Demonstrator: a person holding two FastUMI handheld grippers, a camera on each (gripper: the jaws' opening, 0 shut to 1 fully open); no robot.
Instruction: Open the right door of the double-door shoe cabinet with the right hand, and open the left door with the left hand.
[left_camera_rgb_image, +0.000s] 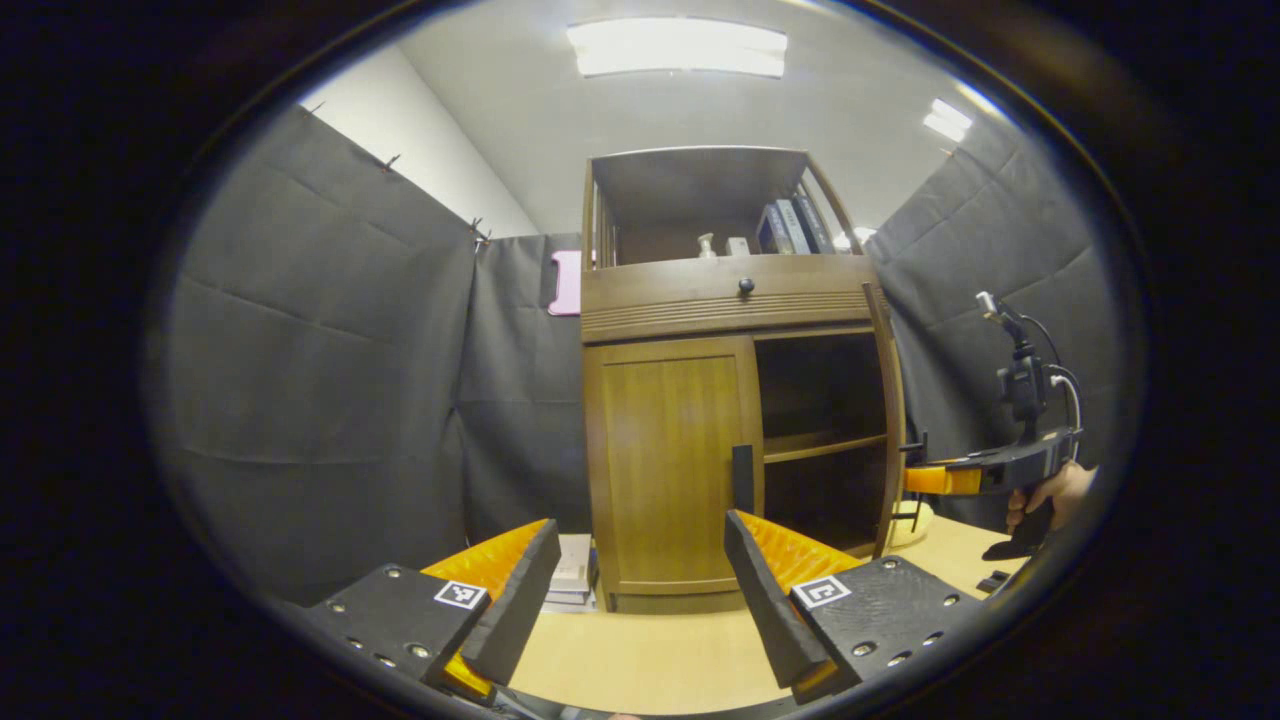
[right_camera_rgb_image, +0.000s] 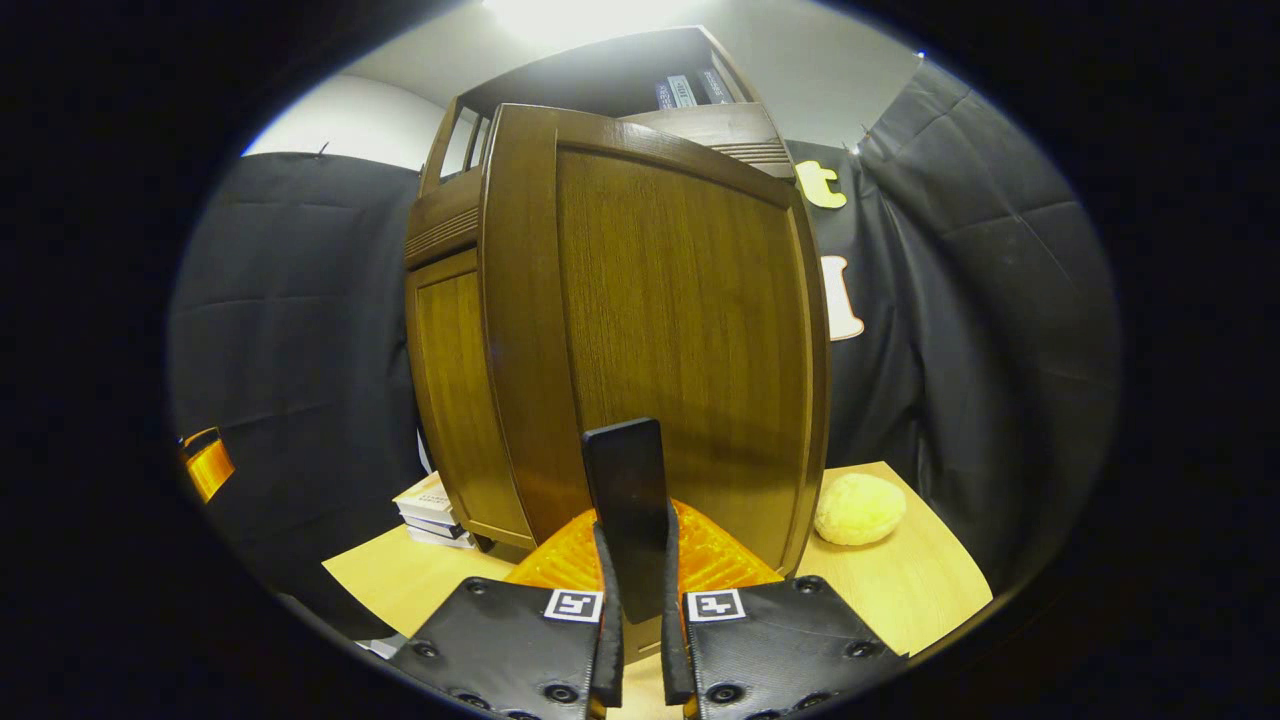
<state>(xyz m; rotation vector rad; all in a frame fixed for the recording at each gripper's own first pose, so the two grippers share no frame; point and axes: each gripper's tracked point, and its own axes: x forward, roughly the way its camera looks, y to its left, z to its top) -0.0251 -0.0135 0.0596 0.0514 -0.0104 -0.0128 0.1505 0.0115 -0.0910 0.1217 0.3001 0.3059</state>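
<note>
Right door (right_camera_rgb_image: 660, 320) stands swung wide, its black handle (right_camera_rgb_image: 625, 500) pinched between the right gripper (right_camera_rgb_image: 637, 610) fingers, so that half looks done. From the left gripper view the right gripper (left_camera_rgb_image: 915, 478) sits out at the door's edge with shelves (left_camera_rgb_image: 822, 445) exposed. Left door (left_camera_rgb_image: 668, 460) is shut, its handle (left_camera_rgb_image: 742, 478) a dark vertical bar at the inner edge. Left gripper (left_camera_rgb_image: 640, 590) hangs spread wide, well short of it on the table (left_camera_rgb_image: 640, 650) side. Best play, I'd say: line the fingers up either side of that bar, close squarely, then pull along the hinge's arc rather than straight back.
</note>
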